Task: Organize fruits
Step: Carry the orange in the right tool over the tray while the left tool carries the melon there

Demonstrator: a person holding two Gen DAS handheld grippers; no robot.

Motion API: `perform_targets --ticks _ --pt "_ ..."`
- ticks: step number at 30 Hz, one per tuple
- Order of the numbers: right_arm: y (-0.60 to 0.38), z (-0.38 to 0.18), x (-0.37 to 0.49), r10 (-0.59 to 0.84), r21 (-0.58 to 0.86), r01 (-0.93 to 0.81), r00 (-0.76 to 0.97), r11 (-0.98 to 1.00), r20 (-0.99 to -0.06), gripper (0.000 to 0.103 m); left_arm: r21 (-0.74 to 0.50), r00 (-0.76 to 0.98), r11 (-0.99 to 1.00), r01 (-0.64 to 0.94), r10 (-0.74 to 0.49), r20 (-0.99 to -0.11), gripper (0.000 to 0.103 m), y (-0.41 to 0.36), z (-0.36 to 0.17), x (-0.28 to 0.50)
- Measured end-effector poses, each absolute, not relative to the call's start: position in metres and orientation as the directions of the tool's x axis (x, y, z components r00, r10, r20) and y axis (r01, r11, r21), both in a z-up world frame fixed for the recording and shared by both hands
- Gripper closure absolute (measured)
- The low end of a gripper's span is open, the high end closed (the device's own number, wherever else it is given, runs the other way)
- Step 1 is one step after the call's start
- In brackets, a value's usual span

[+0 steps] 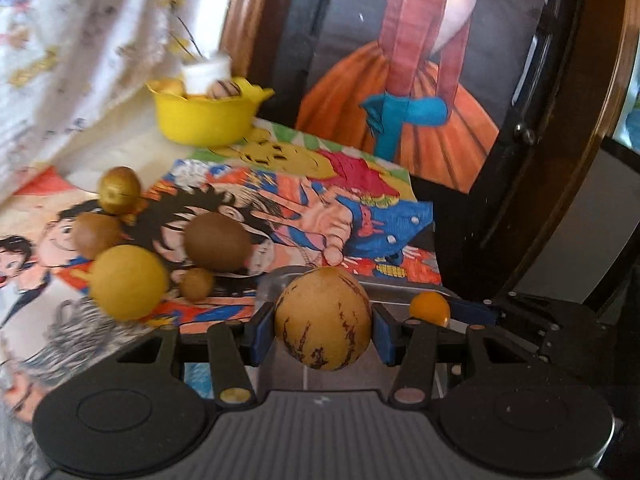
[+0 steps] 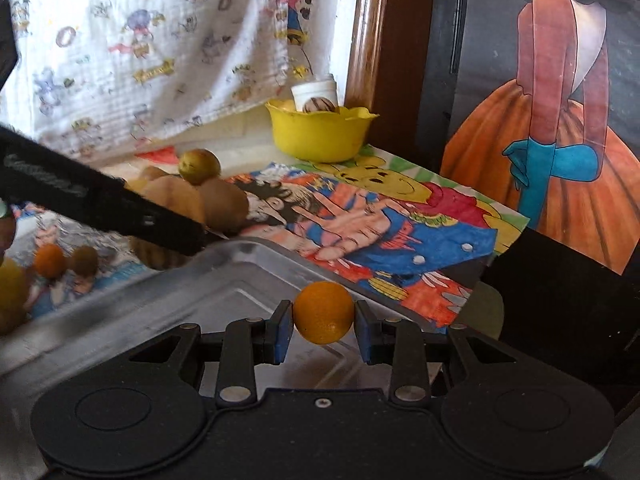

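We see a dull brushed-metal tray [image 2: 168, 300], matt crayoned paper drawing [image 2: 400, 220] behind it, glossy plastic bowl [image 2: 320, 136] beyond, crinkled printed cloth [image 2: 140, 52], varnished wood frame [image 2: 368, 28].

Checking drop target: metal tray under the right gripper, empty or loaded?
Empty as far as visible. The metal tray shows bare floor; the orange fruit is clamped in the right gripper, above it. Its near part is hidden.
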State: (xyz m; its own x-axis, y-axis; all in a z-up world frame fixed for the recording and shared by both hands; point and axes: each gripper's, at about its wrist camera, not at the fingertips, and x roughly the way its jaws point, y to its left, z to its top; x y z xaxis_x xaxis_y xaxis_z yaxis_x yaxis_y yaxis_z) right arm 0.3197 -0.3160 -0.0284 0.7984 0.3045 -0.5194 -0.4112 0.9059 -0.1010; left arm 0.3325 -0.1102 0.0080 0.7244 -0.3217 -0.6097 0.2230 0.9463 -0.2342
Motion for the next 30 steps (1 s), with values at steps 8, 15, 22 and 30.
perform_targets --ticks 8,15,22,30 --pt "-0.316 -0.042 0.333 0.267 -0.133 -0.389 0.806 0.912 -0.528 0.068 -0.212 0.686 0.952 0.222 -0.306 -0.660 0.049 -0.129 -0.016 0.370" --pt "-0.315 -0.044 0.335 0.260 -0.152 -0.390 0.811 0.908 -0.524 0.068 -0.211 0.666 0.955 0.210 -0.298 -0.684 0.049 -0.133 -0.027 0.381" --pt "-0.314 -0.043 0.331 0.252 -0.168 -0.388 0.814 0.906 -0.523 0.065 -0.228 0.648 0.957 0.182 -0.291 -0.704 0.048 -0.130 -0.030 0.385" --pt "-0.316 -0.032 0.315 0.253 -0.144 -0.370 0.825 0.918 -0.506 0.050 -0.241 0.667 0.955 0.174 -0.294 -0.684 0.030 -0.128 -0.019 0.372"
